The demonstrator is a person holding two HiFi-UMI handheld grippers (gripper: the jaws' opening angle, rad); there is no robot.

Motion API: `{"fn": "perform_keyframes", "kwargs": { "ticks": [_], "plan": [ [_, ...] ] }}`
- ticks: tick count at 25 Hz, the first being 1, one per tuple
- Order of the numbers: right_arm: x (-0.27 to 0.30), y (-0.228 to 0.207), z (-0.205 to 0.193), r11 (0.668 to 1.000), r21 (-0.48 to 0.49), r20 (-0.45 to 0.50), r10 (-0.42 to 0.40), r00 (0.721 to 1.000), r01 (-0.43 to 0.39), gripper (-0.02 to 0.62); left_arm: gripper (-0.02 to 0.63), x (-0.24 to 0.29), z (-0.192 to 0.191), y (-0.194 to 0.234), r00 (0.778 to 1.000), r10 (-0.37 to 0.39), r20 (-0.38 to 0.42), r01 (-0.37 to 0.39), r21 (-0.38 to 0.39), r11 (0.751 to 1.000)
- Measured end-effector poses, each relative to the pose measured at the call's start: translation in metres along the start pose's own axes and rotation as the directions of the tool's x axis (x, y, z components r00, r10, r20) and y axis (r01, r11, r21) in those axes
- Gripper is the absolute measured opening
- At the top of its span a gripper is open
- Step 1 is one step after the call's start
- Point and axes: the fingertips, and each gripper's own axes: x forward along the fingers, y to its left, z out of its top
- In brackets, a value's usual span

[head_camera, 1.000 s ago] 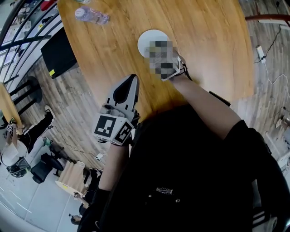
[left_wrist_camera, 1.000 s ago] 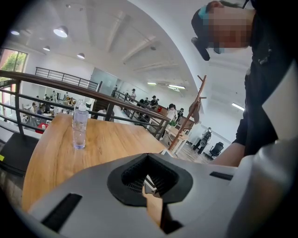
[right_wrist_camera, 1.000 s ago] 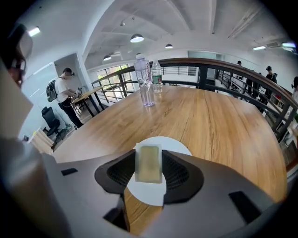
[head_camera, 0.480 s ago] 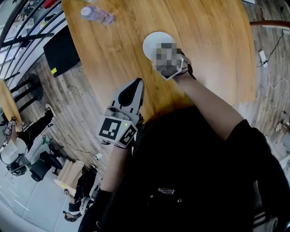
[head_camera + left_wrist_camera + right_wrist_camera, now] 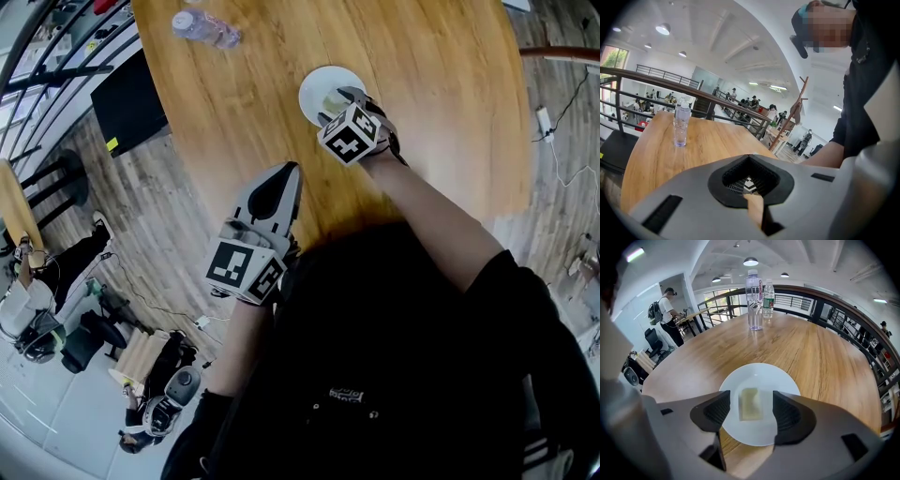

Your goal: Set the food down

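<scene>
The right gripper (image 5: 751, 412) hangs spread over a white plate (image 5: 759, 376) - the pale slab of food (image 5: 750, 404) lies flat on it between the jaws, clear of both. The plate sits toward the near edge of the wooden surface (image 5: 422, 75). The left gripper (image 5: 751, 176) - pressed together, empty - hovers at that near edge.
</scene>
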Motion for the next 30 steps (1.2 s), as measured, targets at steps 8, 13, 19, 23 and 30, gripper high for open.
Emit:
{"fn": "perform_keyframes", "kwargs": {
  "ticks": [8,13,19,23,30],
  "plan": [
    [-0.013,-0.004,0.008,1.000,0.007,0.023,-0.014,1.000,0.014,0.275,0.005,0.001,0.003,-0.001,1.000,-0.007,0.010,0.007,0.004,1.000],
    [-0.082,-0.014,0.030,0.997,0.072,0.168,0.010,0.986,-0.023,0.245,0.006,-0.001,0.008,-0.007,0.999,-0.023,0.029,0.023,0.021,1.000],
    [-0.171,-0.010,0.036,0.978,0.035,0.377,0.178,0.909,-0.206,0.049,0.005,0.003,0.014,-0.028,0.995,-0.087,0.053,0.082,0.079,0.993],
    [-0.227,-0.010,0.022,0.938,0.043,0.465,0.286,0.838,-0.344,0.041,0.006,0.001,0.021,-0.047,0.989,-0.125,0.081,0.115,0.121,0.986],
    [-0.339,-0.008,0.013,0.888,0.076,0.643,0.304,0.703,-0.453,0.018,0.006,-0.010,0.039,-0.085,0.972,-0.207,0.106,0.181,0.218,0.959]
  ]
}}
